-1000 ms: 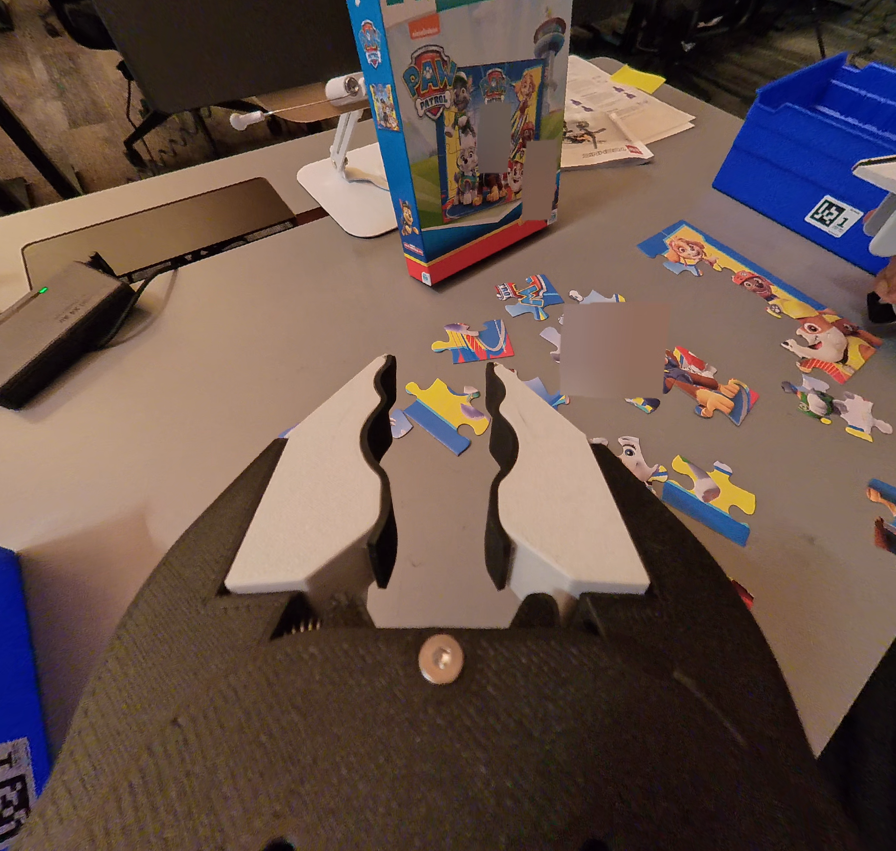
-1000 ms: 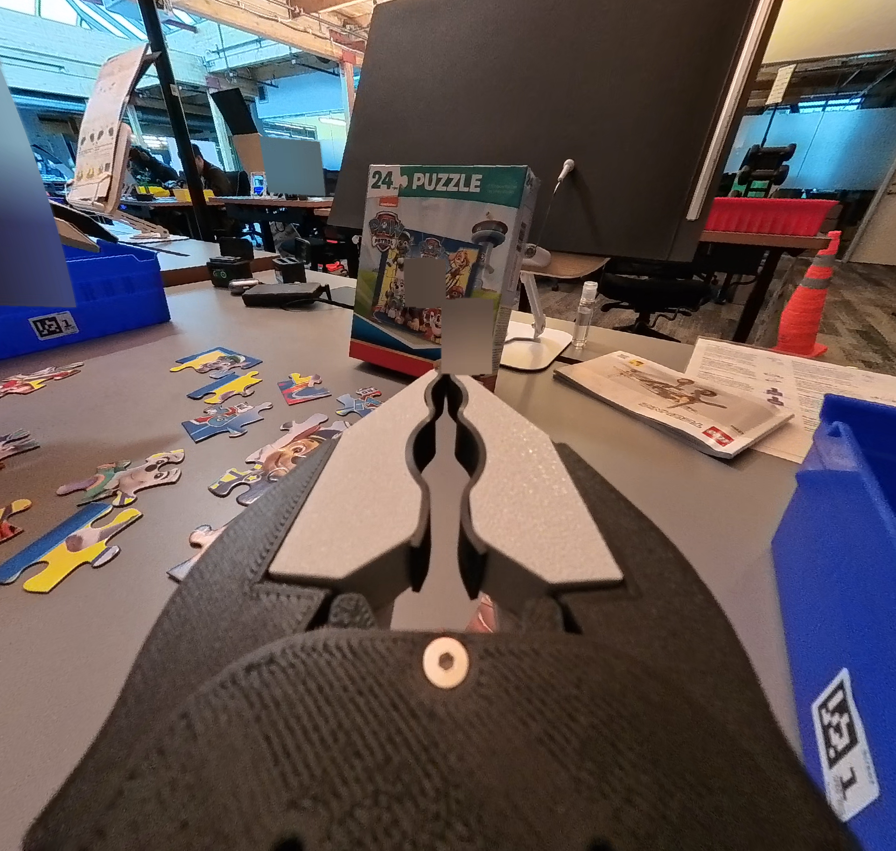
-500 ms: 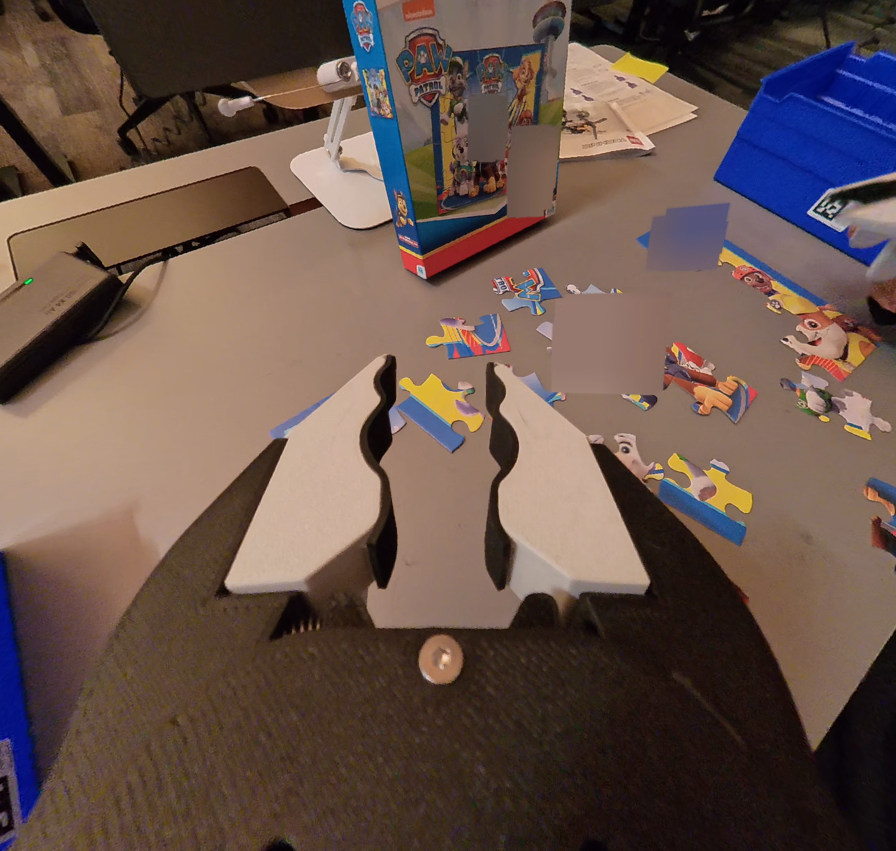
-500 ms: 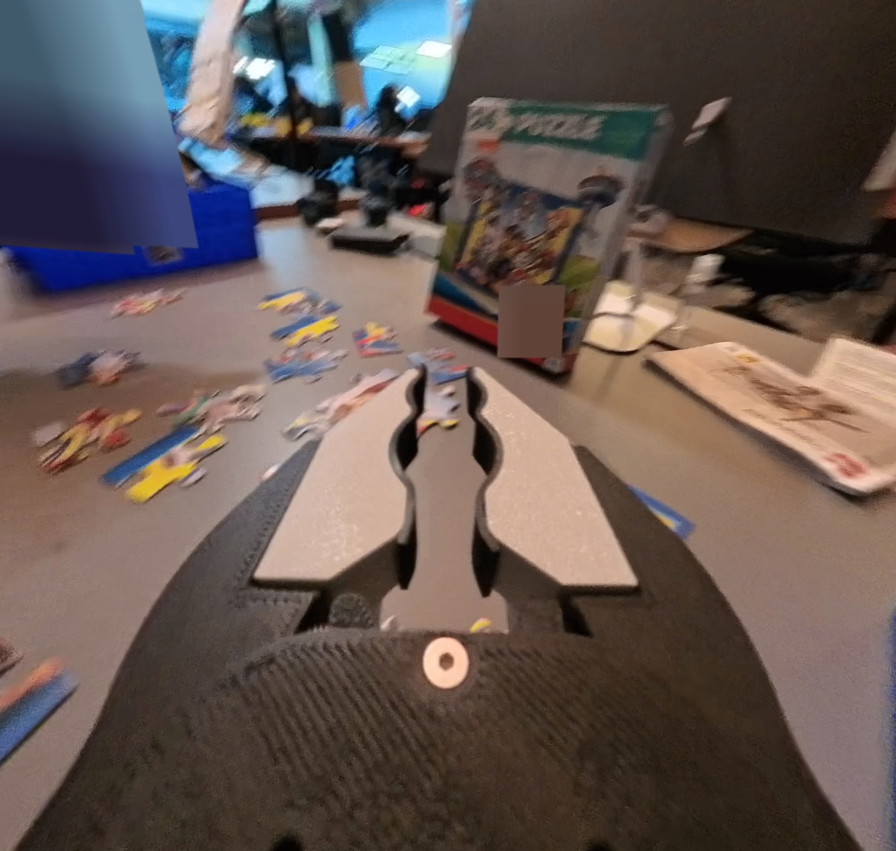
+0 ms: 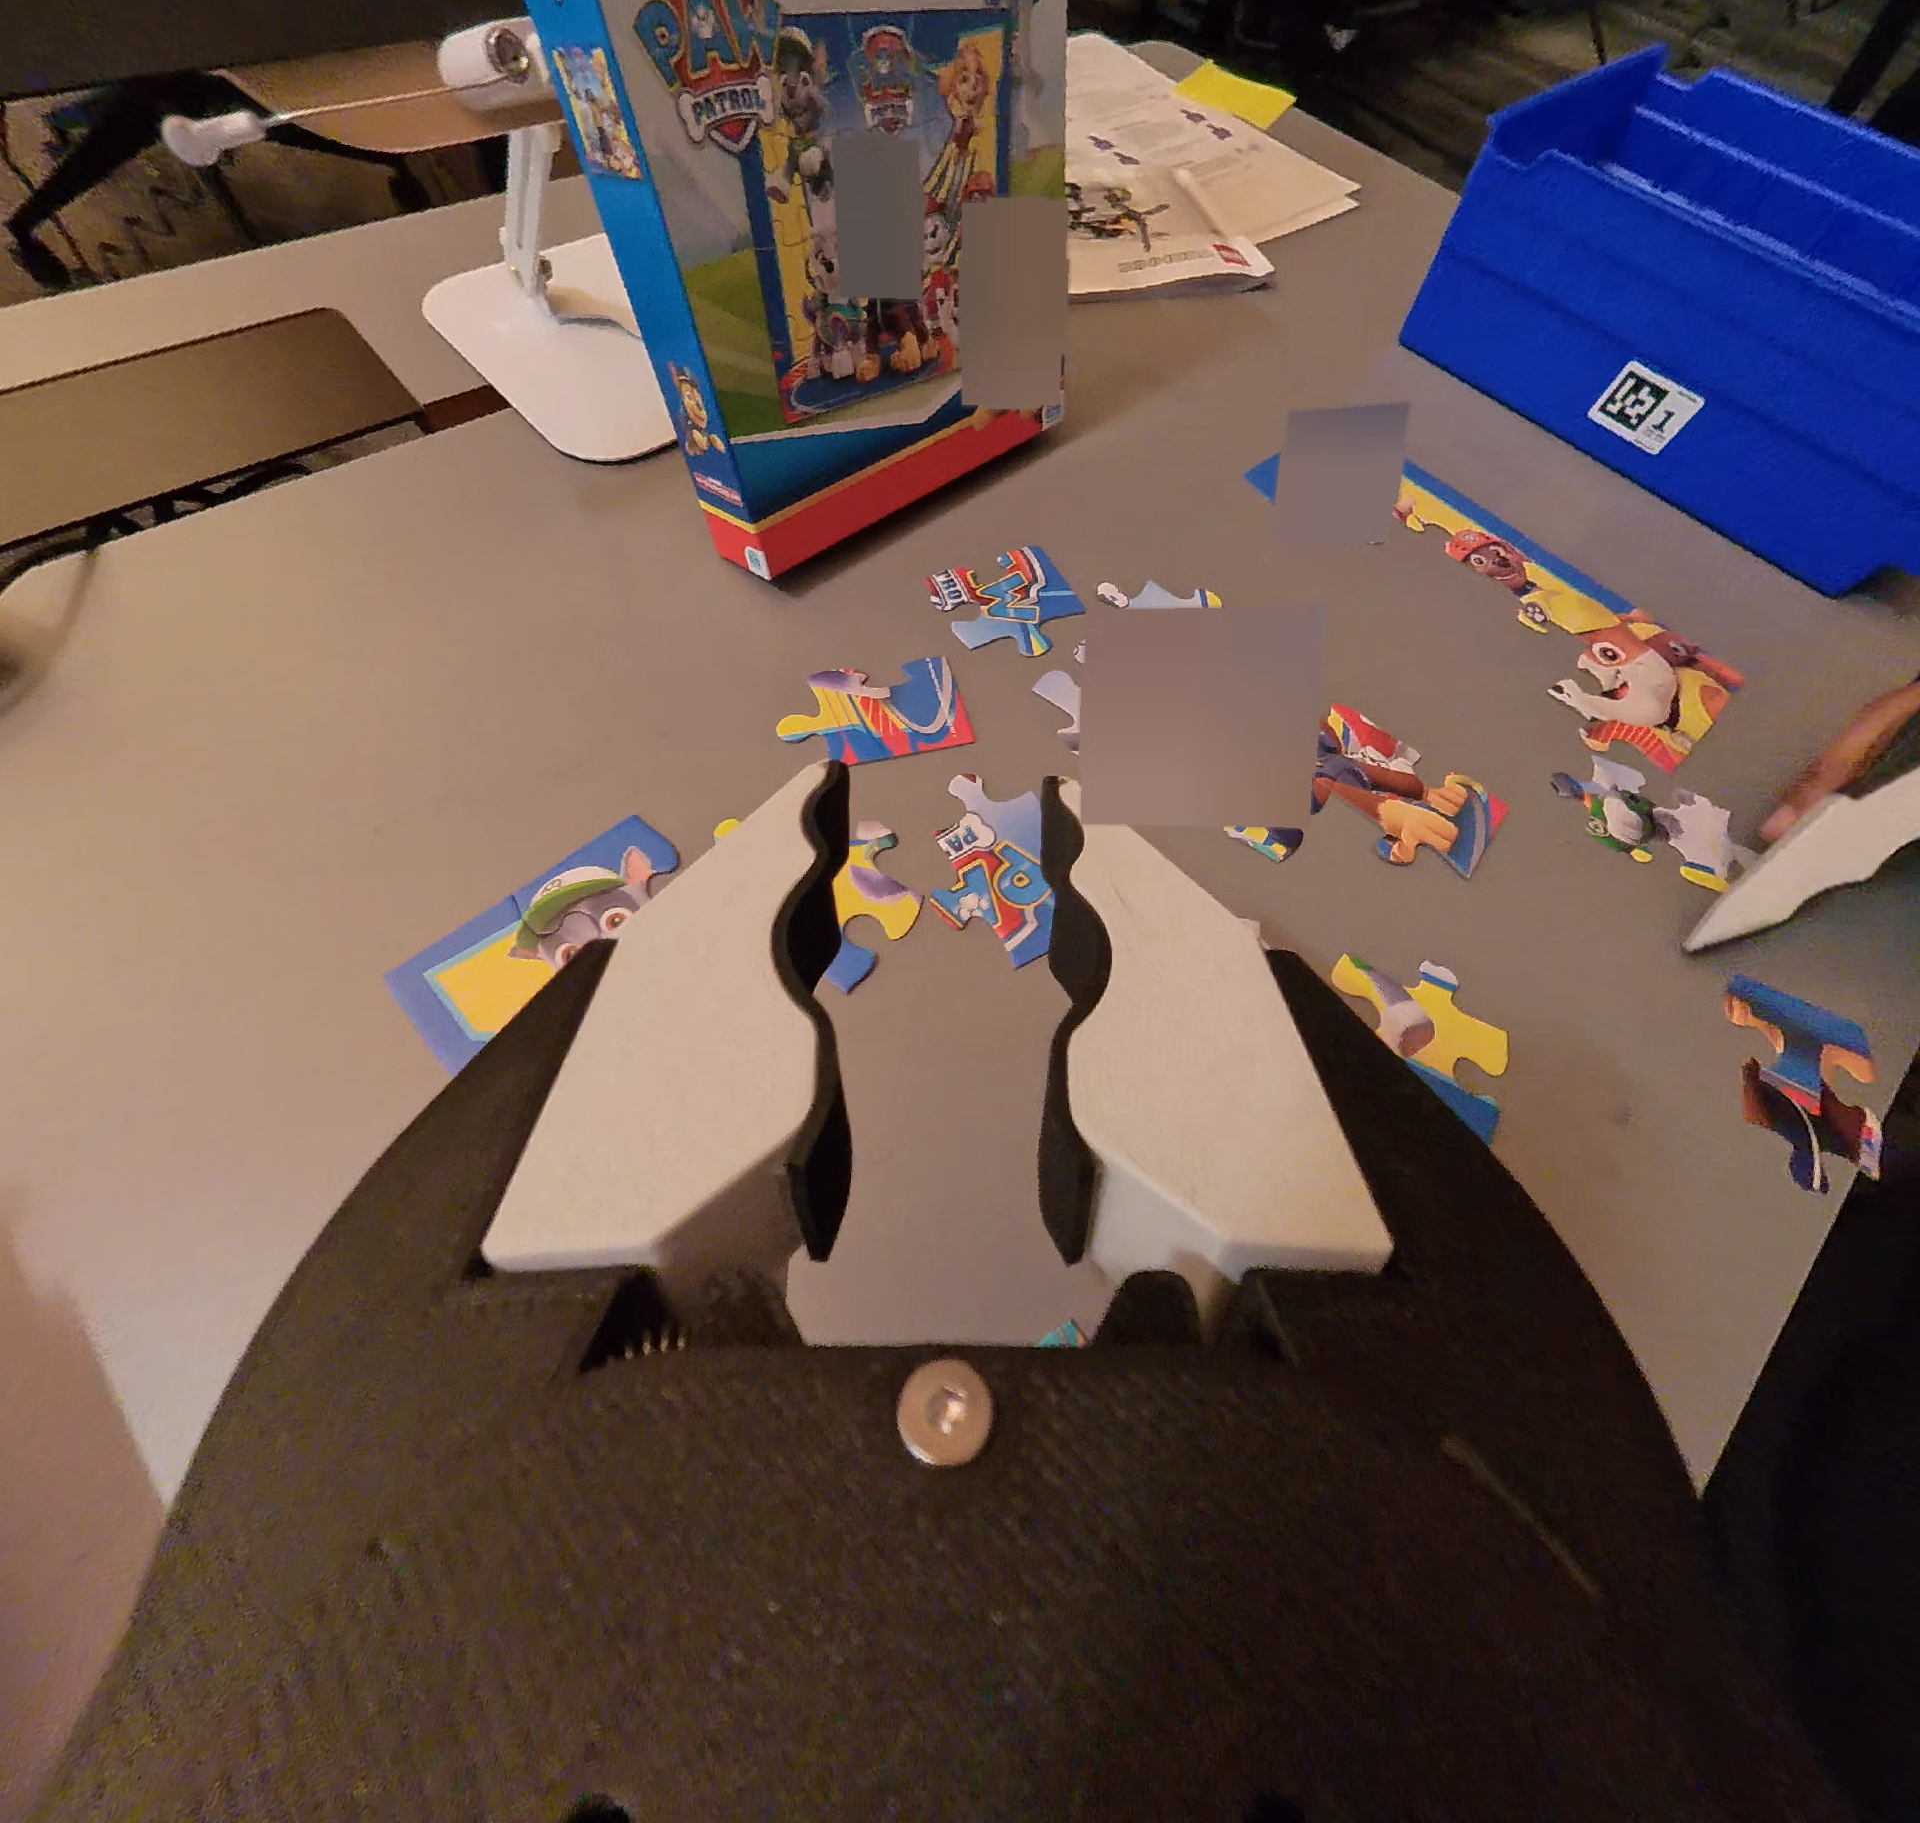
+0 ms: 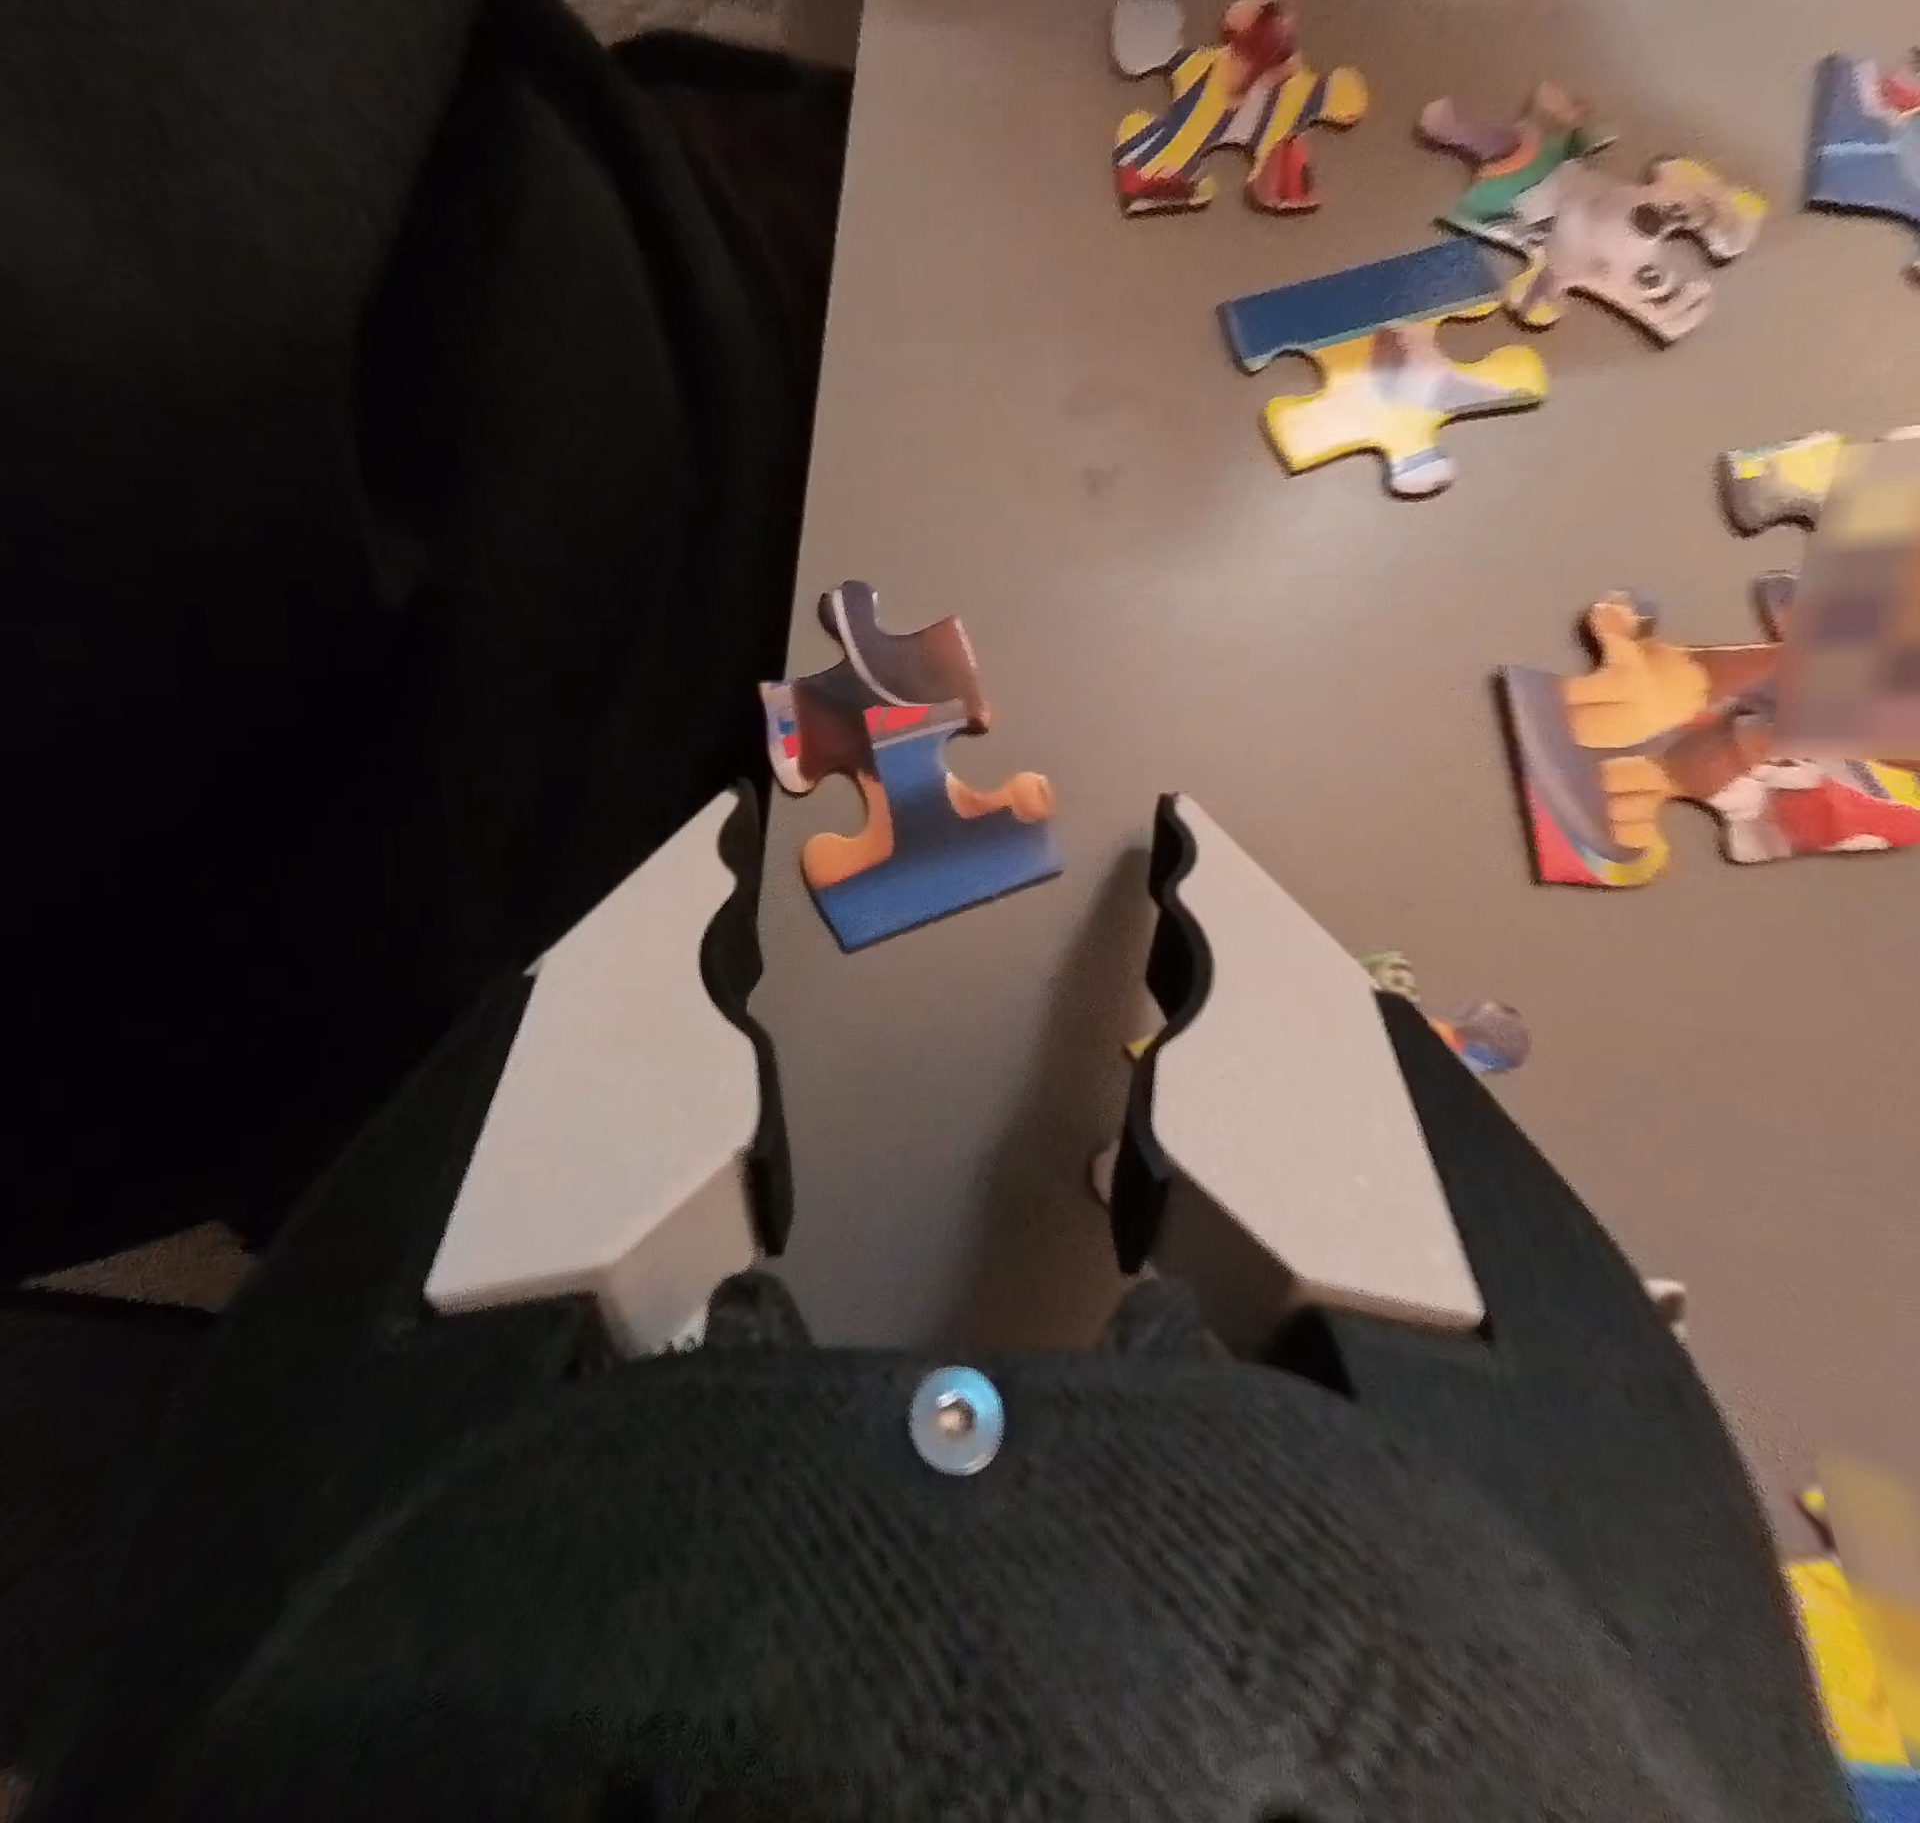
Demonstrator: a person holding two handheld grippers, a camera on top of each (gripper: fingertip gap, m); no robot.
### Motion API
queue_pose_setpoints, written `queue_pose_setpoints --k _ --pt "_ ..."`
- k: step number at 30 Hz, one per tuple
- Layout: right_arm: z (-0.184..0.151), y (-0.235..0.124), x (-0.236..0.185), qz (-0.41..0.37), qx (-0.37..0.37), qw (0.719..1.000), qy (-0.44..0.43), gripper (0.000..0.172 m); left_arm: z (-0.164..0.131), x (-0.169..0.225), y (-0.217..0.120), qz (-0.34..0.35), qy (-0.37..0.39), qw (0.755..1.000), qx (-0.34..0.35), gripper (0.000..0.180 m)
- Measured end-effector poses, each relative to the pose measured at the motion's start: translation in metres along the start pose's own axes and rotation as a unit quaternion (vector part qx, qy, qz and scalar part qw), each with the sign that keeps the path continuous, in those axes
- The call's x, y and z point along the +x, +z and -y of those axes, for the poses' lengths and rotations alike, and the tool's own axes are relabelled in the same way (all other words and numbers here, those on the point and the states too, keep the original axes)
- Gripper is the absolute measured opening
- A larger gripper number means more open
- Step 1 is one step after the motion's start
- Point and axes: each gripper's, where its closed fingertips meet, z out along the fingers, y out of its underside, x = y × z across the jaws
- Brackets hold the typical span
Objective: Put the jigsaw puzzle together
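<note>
Loose puzzle pieces lie scattered on the grey table (image 5: 416, 682). My left gripper (image 5: 942, 781) is open and empty above them. Between its fingers I see a red-and-blue piece (image 5: 997, 880) and a yellow piece (image 5: 868, 900) lying flat on the table. My right gripper (image 6: 956, 797) is wide open and empty, pointing down at the table's near edge. A blue-and-brown piece (image 6: 904, 776) lies just beyond its left fingertip, untouched. One right finger (image 5: 1797, 869) shows at the right edge of the left wrist view. The puzzle box (image 5: 831, 215) stands upright at the back.
A blue bin (image 5: 1683, 246) sits at the back right, with booklets (image 5: 1174, 173) and a white stand (image 5: 540, 319) behind the box. A joined strip of pieces (image 5: 1621, 651) lies by the bin. A person's dark clothing (image 6: 364, 423) fills the space past the table edge. The tips of one gripper are about 30 cm away from the tips of the other.
My right gripper swung from facing the box down to the table's near edge, and its jaws went from shut to wide open. My left gripper moved slightly forward, with its gap unchanged.
</note>
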Motion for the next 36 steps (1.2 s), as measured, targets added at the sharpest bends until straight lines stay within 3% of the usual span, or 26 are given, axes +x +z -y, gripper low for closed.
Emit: queue_pose_setpoints --k 5,11,19,25,27,29,36 --pt "-0.005 0.003 -0.004 -0.008 -0.003 1.0 -0.009 0.066 0.001 0.006 0.002 -0.007 0.003 1.0 0.0 0.035" --pt "-0.004 0.001 -0.007 -0.032 0.014 0.999 0.03 0.036 0.003 0.012 0.001 -0.018 0.001 1.0 0.006 0.035" --pt "-0.002 0.0 0.02 -0.152 0.054 0.979 0.123 0.036 -0.01 0.037 0.012 -0.053 0.001 0.999 -0.01 0.035" --pt "0.014 -0.001 0.029 -0.187 0.085 0.97 0.131 0.036 -0.041 0.102 0.028 -0.156 -0.031 0.987 -0.034 0.036" --pt "0.022 -0.01 0.039 -0.216 0.11 0.961 0.132 0.007 -0.055 0.126 0.033 -0.18 -0.032 0.982 -0.048 0.038" --pt "0.03 -0.018 0.05 -0.238 0.14 0.951 0.141 0.011 -0.066 0.147 0.038 -0.199 -0.036 0.978 -0.059 0.04" --pt "0.028 -0.02 0.061 -0.262 0.124 0.947 0.134 0.02 -0.091 0.197 0.044 -0.256 -0.053 0.961 -0.089 0.041"
